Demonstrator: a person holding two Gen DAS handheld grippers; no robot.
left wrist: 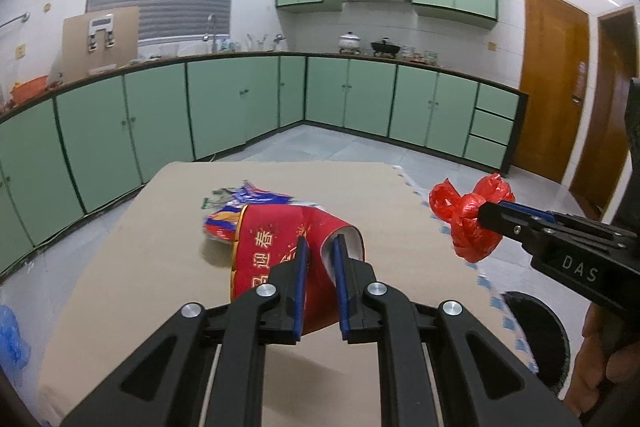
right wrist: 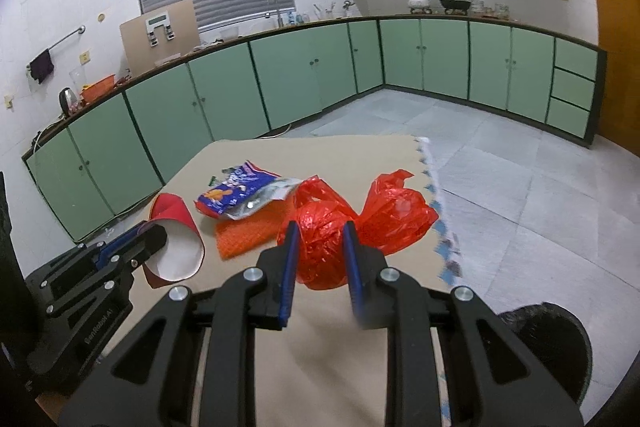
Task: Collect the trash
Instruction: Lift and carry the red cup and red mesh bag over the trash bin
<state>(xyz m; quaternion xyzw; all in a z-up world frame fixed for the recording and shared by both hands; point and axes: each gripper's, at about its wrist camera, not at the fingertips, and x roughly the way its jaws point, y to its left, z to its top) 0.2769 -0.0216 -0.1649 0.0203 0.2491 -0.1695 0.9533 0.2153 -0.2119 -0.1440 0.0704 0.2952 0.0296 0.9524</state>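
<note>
A red paper cup (left wrist: 296, 247) printed with gold characters is pinched by its wall in the left gripper (left wrist: 320, 251), one pad inside the mouth and one outside, so it hangs on its side clear of the tan mat (left wrist: 160, 267). A knotted red plastic bag (right wrist: 320, 247) is squeezed between the pads of the right gripper (right wrist: 318, 247), its loose ends flaring to the right. Each claw is clenched on its own piece of trash, seemingly raised off the mat to carry it away.

Taking the cup as landmark: just beyond it on the mat lies a blue and silver snack wrapper (right wrist: 240, 193), and beside that, toward the bag, an orange mesh piece (right wrist: 248, 233) lies flat. Both are untouched, so they probably remain to be collected. The bag is held well to the right of the cup, near the mat's toothed right edge.

Lower right of the cup, past the mat edge, is a round dark bin (right wrist: 556, 343) lined in black, likely the destination. A hand (left wrist: 600, 359) grips the right tool. Behind everything, green cabinets (left wrist: 224, 107) line the kitchen walls.
</note>
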